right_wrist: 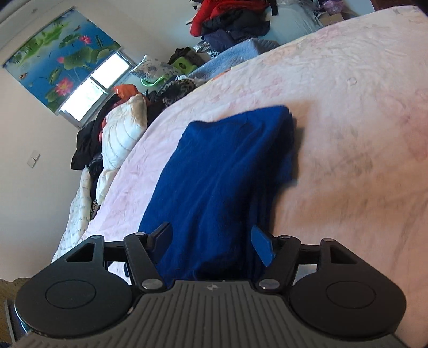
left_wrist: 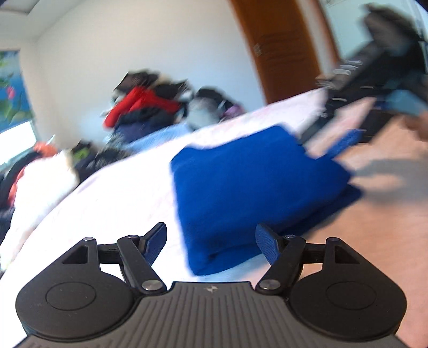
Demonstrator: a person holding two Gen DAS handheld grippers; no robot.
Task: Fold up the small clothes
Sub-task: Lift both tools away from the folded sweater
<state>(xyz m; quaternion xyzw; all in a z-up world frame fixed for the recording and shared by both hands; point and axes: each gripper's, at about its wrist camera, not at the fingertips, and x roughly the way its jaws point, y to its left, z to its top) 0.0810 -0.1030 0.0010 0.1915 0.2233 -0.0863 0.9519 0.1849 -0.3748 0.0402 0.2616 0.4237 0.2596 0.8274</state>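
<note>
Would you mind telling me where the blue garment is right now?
The blue garment lies folded on the pink bedspread, centre in both wrist views, just ahead of both open grippers, with the clothes pile beyond.

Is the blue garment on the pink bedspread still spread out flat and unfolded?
No, the blue fabric garment lies folded into a compact stack on the pink bedspread.
</note>
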